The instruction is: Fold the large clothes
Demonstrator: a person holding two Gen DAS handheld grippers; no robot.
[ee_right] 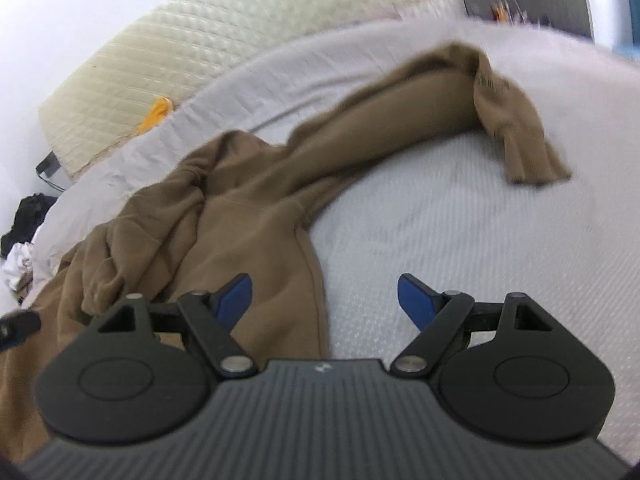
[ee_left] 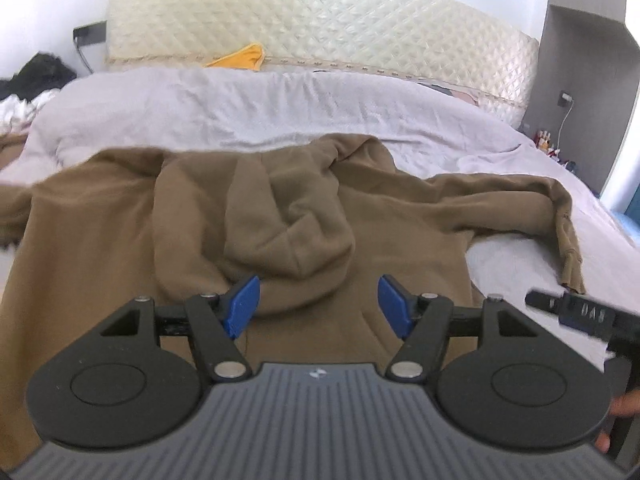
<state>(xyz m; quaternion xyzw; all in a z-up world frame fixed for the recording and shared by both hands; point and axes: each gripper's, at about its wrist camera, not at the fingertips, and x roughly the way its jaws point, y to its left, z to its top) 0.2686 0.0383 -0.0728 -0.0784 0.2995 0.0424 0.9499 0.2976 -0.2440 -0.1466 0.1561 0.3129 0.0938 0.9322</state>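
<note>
A brown hoodie (ee_left: 120, 220) lies spread on the bed, its hood (ee_left: 288, 216) bunched in the middle and one sleeve (ee_left: 500, 196) stretched to the right with the cuff (ee_left: 570, 264) bent down. My left gripper (ee_left: 318, 304) is open and empty, hovering over the hoodie's body just below the hood. In the right wrist view the hoodie (ee_right: 248, 216) lies to the left and its sleeve (ee_right: 400, 120) runs up to the cuff (ee_right: 524, 152). My right gripper (ee_right: 324, 300) is open and empty, above the hoodie's right side edge and the sheet.
The bed has a pale grey sheet (ee_left: 280, 108) and a cream quilted headboard (ee_left: 320, 20). An orange cloth (ee_left: 240, 58) lies by the headboard. A dark and white clothes pile (ee_left: 36, 80) sits at the far left. A grey bedside unit (ee_left: 580, 80) holds small items.
</note>
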